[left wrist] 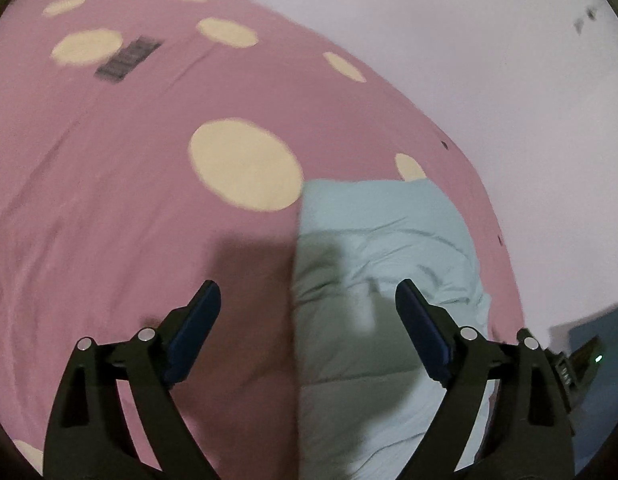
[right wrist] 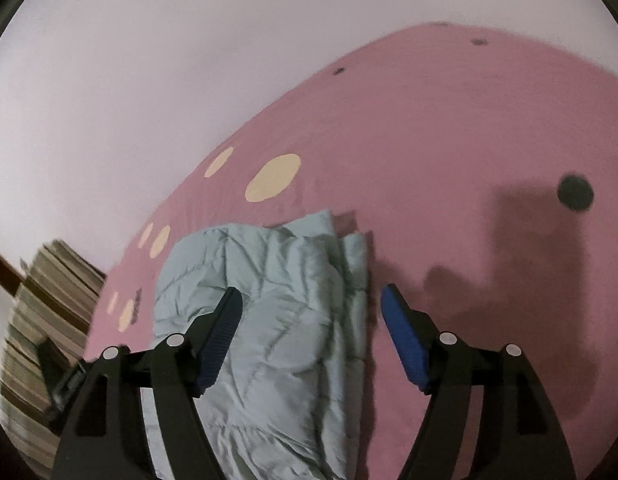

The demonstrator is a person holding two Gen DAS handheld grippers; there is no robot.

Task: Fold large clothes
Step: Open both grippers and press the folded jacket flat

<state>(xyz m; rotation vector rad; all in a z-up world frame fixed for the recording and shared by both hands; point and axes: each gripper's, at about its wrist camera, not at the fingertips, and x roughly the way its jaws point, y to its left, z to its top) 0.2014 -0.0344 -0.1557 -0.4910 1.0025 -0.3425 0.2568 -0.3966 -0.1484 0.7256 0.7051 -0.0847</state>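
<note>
My left tongs (left wrist: 307, 296) and right tongs (right wrist: 311, 300) gape empty over the folded pale-blue garment (right wrist: 269, 312), which runs 6 to 12 o'clock.

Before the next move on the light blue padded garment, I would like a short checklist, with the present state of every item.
1. Left gripper open, nothing between its pads: ok.
2. Right gripper open, gripping nothing: ok.
3. Light blue padded garment lies folded in layers on the pink spotted sheet: ok.
4. Fold is neat: not ok; the surface is rumpled and the layered edges at the right side in the right wrist view are uneven.
5. Garment fully on the bed, away from its edge: cannot tell; the near end is hidden under the grippers.
</note>
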